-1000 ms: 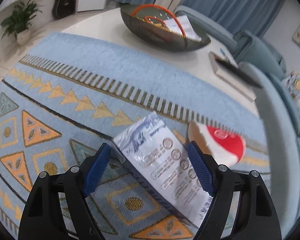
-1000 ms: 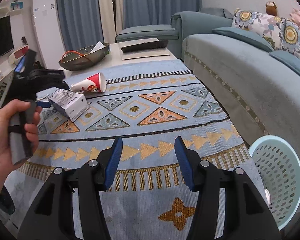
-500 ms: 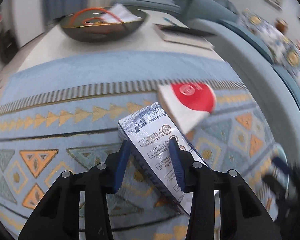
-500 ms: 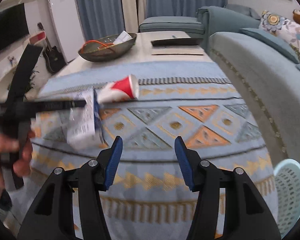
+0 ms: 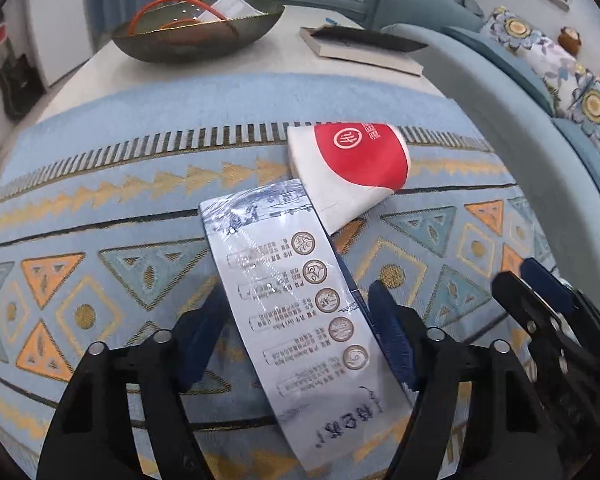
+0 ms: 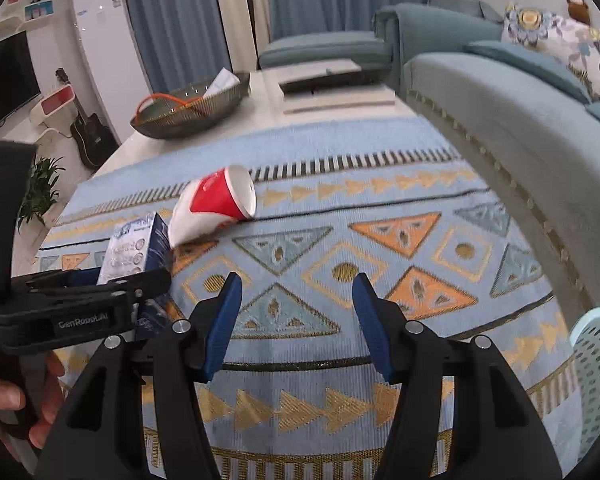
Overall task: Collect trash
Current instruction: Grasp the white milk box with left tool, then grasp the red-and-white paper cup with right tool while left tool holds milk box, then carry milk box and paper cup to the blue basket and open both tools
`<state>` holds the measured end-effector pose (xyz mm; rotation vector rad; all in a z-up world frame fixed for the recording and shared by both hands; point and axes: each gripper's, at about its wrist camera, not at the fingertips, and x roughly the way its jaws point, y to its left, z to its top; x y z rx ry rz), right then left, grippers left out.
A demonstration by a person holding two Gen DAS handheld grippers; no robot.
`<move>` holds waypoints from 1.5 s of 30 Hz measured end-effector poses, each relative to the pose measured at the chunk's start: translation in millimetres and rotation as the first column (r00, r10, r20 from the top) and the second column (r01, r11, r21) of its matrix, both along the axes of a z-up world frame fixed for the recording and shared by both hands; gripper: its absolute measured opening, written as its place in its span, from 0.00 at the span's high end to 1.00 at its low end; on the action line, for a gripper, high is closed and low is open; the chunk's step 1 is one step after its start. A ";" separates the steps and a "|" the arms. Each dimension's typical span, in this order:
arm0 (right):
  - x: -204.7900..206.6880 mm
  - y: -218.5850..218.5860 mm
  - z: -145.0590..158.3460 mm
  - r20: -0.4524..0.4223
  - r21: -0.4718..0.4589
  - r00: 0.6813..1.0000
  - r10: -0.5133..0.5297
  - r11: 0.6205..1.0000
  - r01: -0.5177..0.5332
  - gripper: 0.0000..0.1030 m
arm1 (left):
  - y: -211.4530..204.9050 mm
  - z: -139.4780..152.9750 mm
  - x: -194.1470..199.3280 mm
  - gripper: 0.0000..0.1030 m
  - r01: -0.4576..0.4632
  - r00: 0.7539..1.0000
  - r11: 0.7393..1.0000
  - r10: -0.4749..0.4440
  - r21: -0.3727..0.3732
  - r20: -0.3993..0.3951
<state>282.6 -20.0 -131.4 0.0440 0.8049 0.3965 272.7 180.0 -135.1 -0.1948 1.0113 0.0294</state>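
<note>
Blue pads of our left gripper (image 5: 296,332) clench the white carton (image 5: 300,304), lifted over the rug (image 5: 148,168). A red cup (image 5: 352,168) lies just beyond. Our right gripper (image 6: 296,320) hangs with jaws wide, holding nothing.

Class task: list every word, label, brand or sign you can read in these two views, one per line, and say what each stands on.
"GenRobot.AI": on the side of the left gripper, seen from the right wrist.
Carton: rows of small print beside round emblems, and handwriting near its close end; too small and inverted to read.
Paper cup: a white circular logo and characters on the red band; not legible.
Fridge: a small badge, blurred.
</note>
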 end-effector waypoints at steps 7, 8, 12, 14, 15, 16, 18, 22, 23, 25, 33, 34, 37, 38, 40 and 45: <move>25.6 43.5 13.1 0.005 0.002 0.997 0.081 0.997 -0.081 0.36 | 50.3 3.3 -32.4 0.44 -0.029 0.998 0.999 0.028 0.027 0.056; 30.8 54.9 11.3 -0.004 -0.002 0.996 0.093 0.996 -0.093 0.35 | 56.8 2.9 -35.3 0.44 -0.037 0.997 0.999 0.036 0.020 0.068; 46.9 92.6 3.8 -0.023 -0.046 0.993 0.116 0.992 -0.117 0.20 | 64.4 2.7 -36.5 0.44 -0.023 0.994 1.000 0.024 -0.003 0.106; 52.5 106.4 1.8 -0.023 -0.076 0.992 0.123 0.989 -0.124 0.20 | 61.2 1.4 -39.4 0.44 -0.005 0.991 1.000 0.002 0.021 0.134; 54.8 113.5 -0.2 -0.026 -0.098 0.992 0.126 0.987 -0.128 0.18 | 58.8 0.7 -39.9 0.44 0.002 0.989 0.999 -0.007 0.034 0.146; 58.3 122.4 -3.8 -0.036 -0.135 0.991 0.129 0.982 -0.132 0.18 | 57.1 0.1 -40.7 0.44 0.007 0.988 0.999 -0.013 0.041 0.156; 61.9 135.0 -10.3 -0.030 -0.189 0.992 0.124 0.974 -0.127 0.18 | 55.5 -0.4 -42.0 0.44 0.011 0.985 0.999 -0.019 0.049 0.169; 70.0 142.8 -20.7 -0.029 -0.264 0.997 0.071 0.962 -0.076 0.25 | 56.2 -0.6 -45.3 0.44 0.014 0.984 0.999 -0.020 0.038 0.178; 71.0 142.2 -21.1 -0.029 -0.265 0.997 0.065 0.962 -0.070 0.29 | 55.8 -0.5 -45.8 0.44 0.013 0.984 0.999 -0.020 0.040 0.178; 68.6 137.7 -19.1 -0.019 -0.253 0.998 0.060 0.965 -0.063 0.30 | 54.9 -0.7 -46.7 0.44 0.010 0.984 0.999 -0.017 0.042 0.176; 33.2 76.2 27.7 0.048 -0.136 0.998 0.027 0.991 -0.021 0.30 | 47.0 23.6 -52.2 0.45 0.027 0.981 1.000 -0.025 -0.007 0.191; 28.0 66.3 35.8 0.062 -0.132 0.998 0.021 0.991 -0.012 0.30 | 42.5 30.8 -53.6 0.45 0.033 0.979 0.999 -0.030 -0.011 0.200; 4.1 23.4 69.8 0.120 -0.124 0.993 -0.014 0.992 0.029 0.30 | 18.0 59.6 -60.6 0.45 0.070 0.968 0.997 -0.065 -0.011 0.242; -4.5 7.7 80.0 0.136 -0.124 0.990 -0.036 0.991 0.053 0.30 | 4.1 70.8 -64.5 0.45 0.093 0.963 0.996 -0.086 -0.015 0.257; -21.4 -26.8 99.3 0.155 -0.109 0.985 -0.081 0.989 0.098 0.30 | -19.8 87.2 -70.2 0.45 0.131 0.952 0.991 -0.121 -0.018 0.281; -57.0 -119.0 129.8 0.166 -0.068 0.965 -0.204 0.974 0.218 0.30 | -106.5 123.4 -83.0 0.45 0.258 0.912 0.966 -0.242 -0.006 0.332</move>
